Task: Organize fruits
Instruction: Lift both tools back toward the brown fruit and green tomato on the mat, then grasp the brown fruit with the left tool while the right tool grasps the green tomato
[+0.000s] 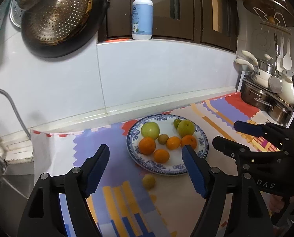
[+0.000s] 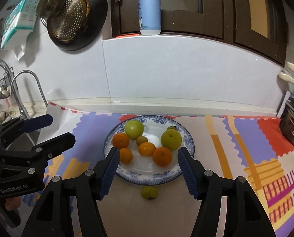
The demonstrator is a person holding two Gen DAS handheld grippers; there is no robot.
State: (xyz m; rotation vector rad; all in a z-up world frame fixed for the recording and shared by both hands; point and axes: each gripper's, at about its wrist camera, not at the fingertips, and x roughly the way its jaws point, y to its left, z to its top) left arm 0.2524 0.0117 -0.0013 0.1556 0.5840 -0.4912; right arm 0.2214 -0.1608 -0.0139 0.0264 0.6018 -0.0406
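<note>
The desk (image 2: 235, 138), covered by a bright patterned mat, carries nearly everything the task concerns. Toward its back edge, about midway along, sits the blue-and-white plate (image 2: 158, 177), and it already holds most of the fruit. Two green apples (image 2: 134, 129) lie on the half of the plate nearer the wall. Four oranges (image 2: 162, 156) fill the half nearer the desk's front edge. Two small brownish-green fruits also lie on the plate, one in the middle (image 2: 141, 139) and one at the back rim behind the right-hand apple (image 2: 171, 128).

One small green fruit (image 2: 149, 193) is left off the plate. It rests on the mat just beside the plate's front rim, toward the front edge of the desk, apart from the rim.

So the gathering looks almost done, judging by how things lie: that single stray fruit appears to be the last piece to bring onto the plate.

The left tool (image 1: 146, 156) hangs above the desk with its jaws spread and nothing between them. The right tool (image 2: 148, 157) hovers over the plate's front half, jaws likewise spread and empty.
</note>
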